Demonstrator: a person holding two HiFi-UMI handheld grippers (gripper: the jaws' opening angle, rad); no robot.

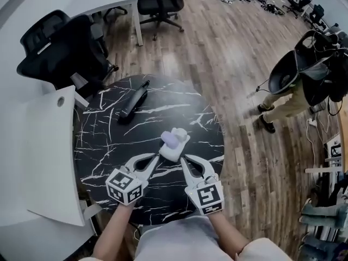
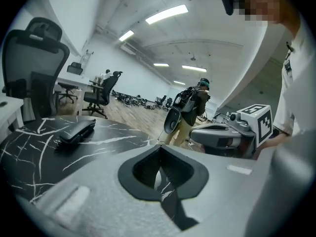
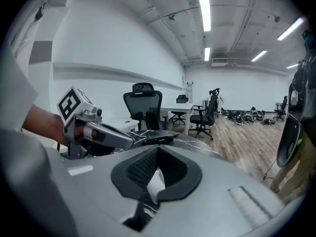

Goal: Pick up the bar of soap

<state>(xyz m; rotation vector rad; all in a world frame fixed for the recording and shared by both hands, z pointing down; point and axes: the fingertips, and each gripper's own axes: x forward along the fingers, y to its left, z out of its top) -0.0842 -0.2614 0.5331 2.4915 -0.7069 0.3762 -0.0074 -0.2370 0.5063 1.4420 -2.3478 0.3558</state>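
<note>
A pale purple bar of soap (image 1: 170,140) lies on a white dish (image 1: 176,151) near the middle of the round black marble table (image 1: 103,145). My left gripper (image 1: 156,156) points at the dish from the near left; its tips are together, just short of the dish's near edge, and hold nothing. On the near right, my right gripper (image 1: 182,158) is also shut and empty. In the left gripper view the jaws (image 2: 159,149) meet in front of the tabletop. In the right gripper view a white piece of the dish (image 3: 157,185) shows through the gap behind the shut jaws (image 3: 158,149).
A long black object (image 1: 134,101) lies on the far left of the table. A white desk (image 1: 46,151) adjoins the table's left side, with black office chairs (image 1: 65,48) behind it. A person (image 1: 304,86) stands on the wooden floor to the right.
</note>
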